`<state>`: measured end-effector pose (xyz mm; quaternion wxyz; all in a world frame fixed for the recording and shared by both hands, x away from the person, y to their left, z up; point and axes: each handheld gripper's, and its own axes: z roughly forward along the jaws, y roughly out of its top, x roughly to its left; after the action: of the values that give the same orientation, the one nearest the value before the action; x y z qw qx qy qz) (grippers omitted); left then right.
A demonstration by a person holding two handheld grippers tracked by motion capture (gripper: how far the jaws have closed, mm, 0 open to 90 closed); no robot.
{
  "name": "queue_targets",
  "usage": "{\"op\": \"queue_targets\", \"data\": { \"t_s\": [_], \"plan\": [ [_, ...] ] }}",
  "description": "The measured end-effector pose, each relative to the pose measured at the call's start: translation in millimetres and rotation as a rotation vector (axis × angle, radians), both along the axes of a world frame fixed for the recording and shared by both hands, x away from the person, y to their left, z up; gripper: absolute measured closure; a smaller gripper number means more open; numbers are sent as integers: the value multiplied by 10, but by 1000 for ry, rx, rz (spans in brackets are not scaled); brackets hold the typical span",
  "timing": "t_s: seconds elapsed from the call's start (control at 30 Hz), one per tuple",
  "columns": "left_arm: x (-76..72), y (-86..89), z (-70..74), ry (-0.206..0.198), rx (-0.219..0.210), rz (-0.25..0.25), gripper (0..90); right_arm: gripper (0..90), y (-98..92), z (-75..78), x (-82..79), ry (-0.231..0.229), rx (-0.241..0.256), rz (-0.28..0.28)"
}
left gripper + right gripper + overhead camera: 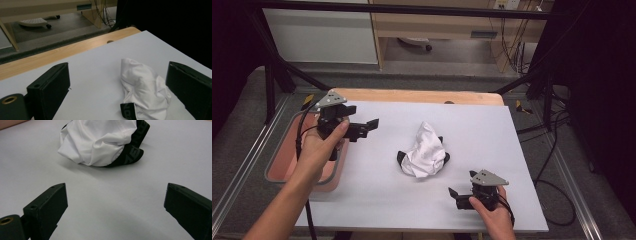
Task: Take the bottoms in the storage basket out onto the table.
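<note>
- A crumpled white garment (424,151) with a black printed band lies alone near the middle of the white table surface (492,135), a little toward its near edge; nothing touches it.
- In the right gripper view the garment (100,141) is a loose heap, and the black band curls out from under its near side and rests on the surface.
- In the left gripper view the garment (142,87) sits between the two jaws in the picture, but farther off on the surface; the jaws are not on it.
- The left gripper (371,124) is held in the person's left hand (319,147) over the left edge of the surface, toward the far left corner. Its jaws are spread wide, holding nothing, and point toward the garment.
- The right gripper (453,195) is held in the right hand (492,212) near the near right corner of the surface. Its jaws are also spread wide and hold nothing; the garment lies well ahead of them.
- A shallow reddish tray (279,167) sits off the left edge of the surface, partly under the left hand. The part of its floor that can be seen is bare; the rest is hidden by the hand and forearm.
- A strip of bare wood (422,96) runs along the far edge, beyond the white surface.
</note>
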<state>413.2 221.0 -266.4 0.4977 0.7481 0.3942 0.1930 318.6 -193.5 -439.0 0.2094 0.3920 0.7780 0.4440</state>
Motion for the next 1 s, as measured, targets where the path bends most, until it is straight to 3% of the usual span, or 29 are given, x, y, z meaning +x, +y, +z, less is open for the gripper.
{"op": "queue_targets", "data": {
  "t_s": [0.37, 0.6, 0.77, 1.0],
  "plan": [
    [-107, 359, -75, 1, -23, 33, 53, 50, -24, -4, 25, 7, 8, -10],
    [-217, 506, -118, -8, 3, 59, 60, 49, -48, -5, 18, 8, 15, -19],
    [-327, 588, -161, -17, 8, 38, 58, 51, -66, -24, 4, 15, 8, -25],
    [-503, 632, -263, -23, -37, 42, 65, 50, -66, -6, -10, 9, 11, -30]
  ]
}}
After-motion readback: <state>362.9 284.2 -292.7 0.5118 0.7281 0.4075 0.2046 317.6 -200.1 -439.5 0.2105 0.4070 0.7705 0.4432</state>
